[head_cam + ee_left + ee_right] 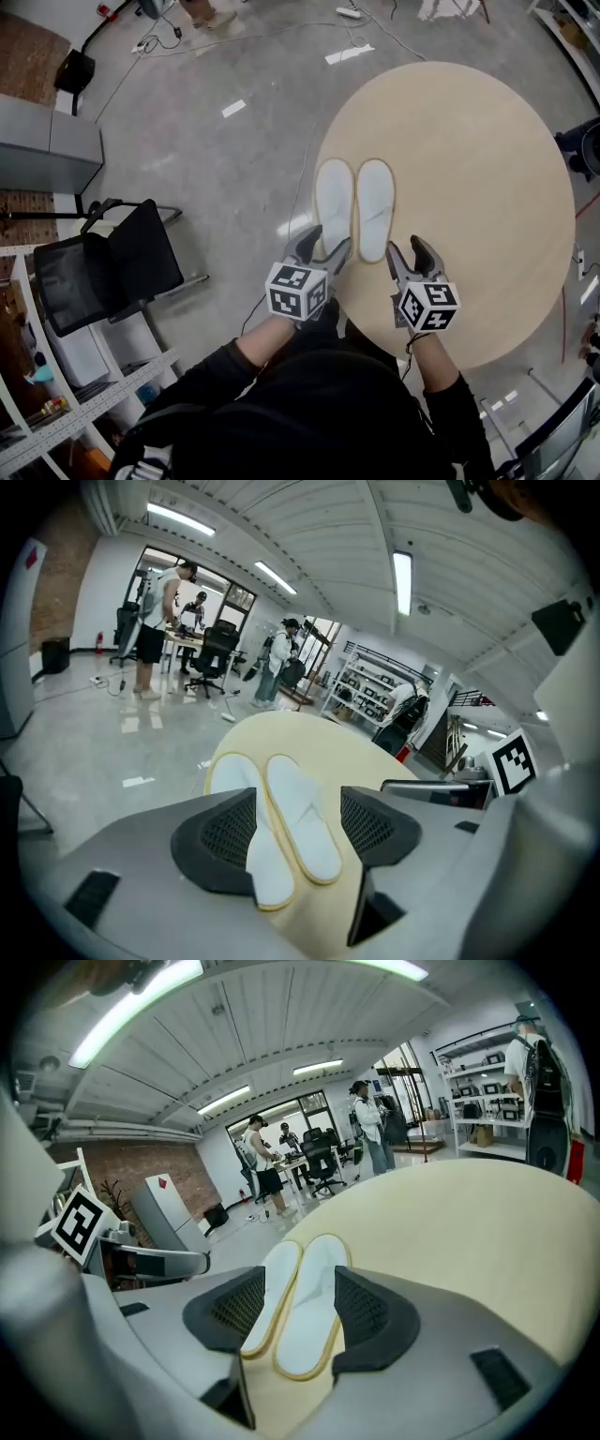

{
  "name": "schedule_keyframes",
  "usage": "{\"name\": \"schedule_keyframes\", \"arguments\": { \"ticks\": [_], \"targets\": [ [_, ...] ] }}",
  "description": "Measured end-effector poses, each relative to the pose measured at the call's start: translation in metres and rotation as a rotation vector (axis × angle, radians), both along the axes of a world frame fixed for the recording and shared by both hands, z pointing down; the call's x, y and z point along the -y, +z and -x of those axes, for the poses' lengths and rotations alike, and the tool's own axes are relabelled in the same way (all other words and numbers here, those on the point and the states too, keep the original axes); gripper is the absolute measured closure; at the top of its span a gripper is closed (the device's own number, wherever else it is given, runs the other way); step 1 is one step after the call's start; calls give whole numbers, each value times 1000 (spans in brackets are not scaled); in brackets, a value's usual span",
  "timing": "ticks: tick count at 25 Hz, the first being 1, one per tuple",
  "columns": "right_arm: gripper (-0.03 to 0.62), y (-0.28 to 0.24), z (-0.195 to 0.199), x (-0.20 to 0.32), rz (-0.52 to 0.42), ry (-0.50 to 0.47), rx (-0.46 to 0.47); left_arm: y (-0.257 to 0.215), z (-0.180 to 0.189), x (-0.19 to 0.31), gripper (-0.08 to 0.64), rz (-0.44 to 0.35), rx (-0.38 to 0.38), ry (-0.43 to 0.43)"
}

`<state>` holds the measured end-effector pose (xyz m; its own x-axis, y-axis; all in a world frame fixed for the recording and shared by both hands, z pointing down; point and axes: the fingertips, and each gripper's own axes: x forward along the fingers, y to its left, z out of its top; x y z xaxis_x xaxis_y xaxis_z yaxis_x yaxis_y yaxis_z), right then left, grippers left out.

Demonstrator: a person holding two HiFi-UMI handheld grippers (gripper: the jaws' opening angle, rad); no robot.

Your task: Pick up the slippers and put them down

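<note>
While the black sleeves reach down to the near edge of the table, the left gripper has its jaws wide apart with nothing pinched. Same deal for the right gripper: jaws spread, gripping nothing. From the head view the left gripper sits right at the heel of the left slipper, with one jaw overlapping it, though I can't tell if it's actually touching. The right gripper is just beside the heel of the right slipper, a bit off to its right. In the left gripper view both heels show in the gap between the jaws, with the pads not pressing on either. In the right gripper view it's mostly the right slipper's heel in the gap. The slippers are white with a yellowish rim, lying flat side by side with toes pointing away, near the table's left edge. Table's round, pale wood. Off to the left on the floor there's a black chair and a white shelf, and further out some cables. Way in the back a few people stand around desks.
</note>
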<state>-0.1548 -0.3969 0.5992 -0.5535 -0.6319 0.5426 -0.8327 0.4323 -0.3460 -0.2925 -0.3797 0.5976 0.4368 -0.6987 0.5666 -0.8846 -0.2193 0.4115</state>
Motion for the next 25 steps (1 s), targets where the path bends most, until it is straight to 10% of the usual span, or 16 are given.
{"name": "schedule_keyframes", "arguments": {
  "ticks": [20,25],
  "targets": [
    [374,108,46,90,131,-9,18,114,13,77,289,168,-1,-108],
    [450,119,54,89,133,-59,-26,127,10,80,426,196,57,-62]
  ]
}}
